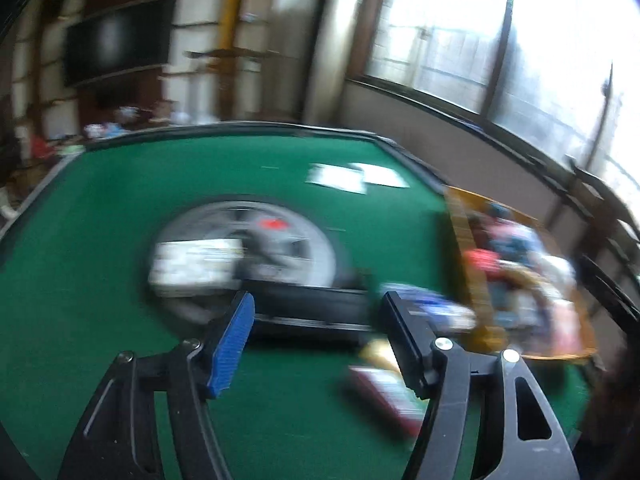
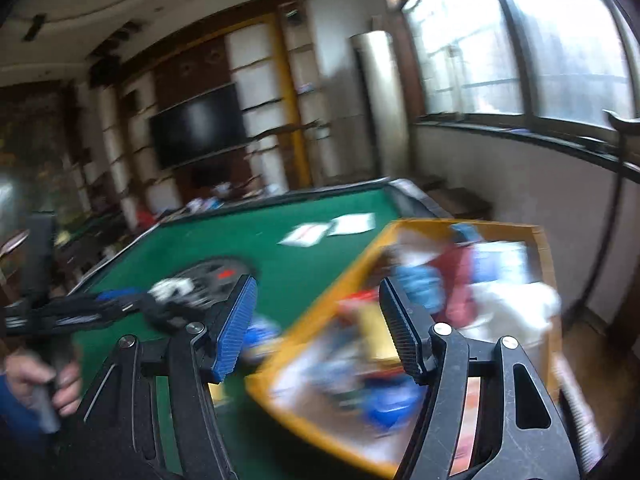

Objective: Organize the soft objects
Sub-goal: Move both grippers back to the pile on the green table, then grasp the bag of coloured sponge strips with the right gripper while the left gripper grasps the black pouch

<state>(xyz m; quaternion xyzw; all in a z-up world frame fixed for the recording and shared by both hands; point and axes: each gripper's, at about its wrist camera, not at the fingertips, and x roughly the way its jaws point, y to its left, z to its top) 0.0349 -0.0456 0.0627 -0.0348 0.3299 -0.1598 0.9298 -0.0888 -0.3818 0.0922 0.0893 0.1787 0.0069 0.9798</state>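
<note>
One green table (image 1: 120,200) fills the room's centre. One yellow-rimmed box (image 2: 320,300) sits at its right edge, already crowded with soft packets in red, blue and white; blur prevents an exact count of them. One round grey disc (image 1: 256,248) is set in the middle of the tabletop, and two white sheets (image 1: 352,178) lie beyond it.

Loose items remain outside the box, just beside its near corner: one blue-and-white packet (image 1: 432,304), one red-edged packet (image 1: 384,392) and what looks like one yellowish item between them, too smeared to identify.

The left gripper (image 1: 316,340) hangs above the table near these items, jaws about half open, nothing between the pads. The right gripper (image 2: 318,328) is over the box corner, jaws likewise half open and empty. One hand (image 2: 36,376) holds the left tool's handle.

Recommended procedure, judged from this layout: slow the hand, centre the jaws over one loose packet, close gently on its middle, lift clear of the rim, then release inside the box.
</note>
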